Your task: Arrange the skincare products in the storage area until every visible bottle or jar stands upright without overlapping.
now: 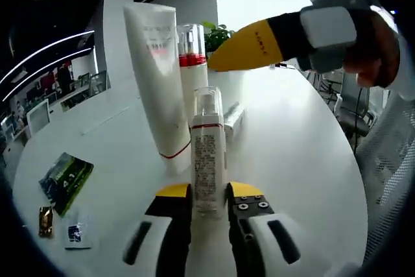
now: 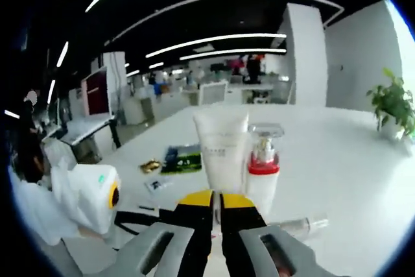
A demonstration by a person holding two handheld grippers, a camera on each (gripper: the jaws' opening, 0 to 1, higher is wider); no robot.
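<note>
Three containers stand upright on the white table (image 1: 305,154): a tall white tube (image 1: 157,69), a red-collared bottle (image 1: 190,63) behind it, and a clear spray bottle (image 1: 208,160) in front. The spray bottle's long axis is vertical; it sits between the left gripper (image 1: 209,200) jaws, which clamp its lower body. A further clear bottle (image 2: 305,226) lies flat near the right gripper (image 2: 217,202), whose jaws are pressed together, empty; that gripper appears the nearer to it.
</note>
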